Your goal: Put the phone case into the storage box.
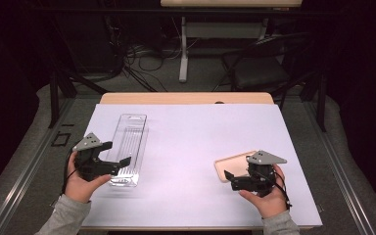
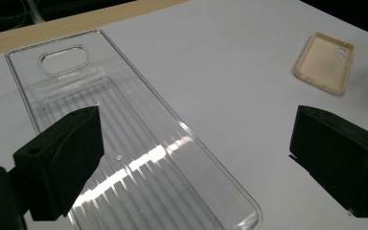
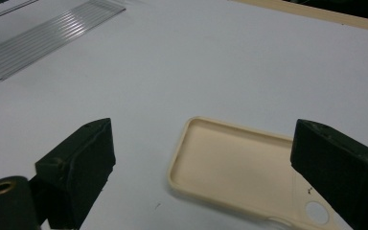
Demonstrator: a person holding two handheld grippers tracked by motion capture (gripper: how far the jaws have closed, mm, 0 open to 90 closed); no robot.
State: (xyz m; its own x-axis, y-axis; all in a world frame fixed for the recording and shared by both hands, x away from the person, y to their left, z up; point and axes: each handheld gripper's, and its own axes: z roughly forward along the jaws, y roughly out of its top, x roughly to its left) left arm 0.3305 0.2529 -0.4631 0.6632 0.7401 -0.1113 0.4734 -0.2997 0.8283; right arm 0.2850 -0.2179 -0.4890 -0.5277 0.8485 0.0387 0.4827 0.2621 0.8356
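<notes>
- Dark room beyond the far edge: cables, a chair and another table's leg sit in shadow there, too dim for me to make out much. Under my hands is a pale lilac surface [image 1: 191,147] with a wooden strip showing along its far side.
- At the left, my left gripper [image 1: 116,155] hangs over the near end of the clear plastic tray [image 1: 129,142], its fingers [image 2: 67,163] spread wide with nothing between them. In the left gripper view one finger sits over the ribbed tray floor and the other is off to the side above bare surface; I cannot tell whether either touches anything.
- That tray lies lengthwise on the left part of the surface, hang-hole end away from me. Its near end is cut off by the bottom edge of the left gripper view, and glare washes out part of the ribs.
- At the right, a beige phone case [image 3: 235,167] lies hollow side up, well apart from the tray. From above, my right hand and its gripper cover its right part.
- My right gripper [image 1: 229,180] is low beside the case, fingers [image 3: 76,167] spread and empty. In the right gripper view the case lies between them, and one finger hides its corner near the camera hole.
</notes>
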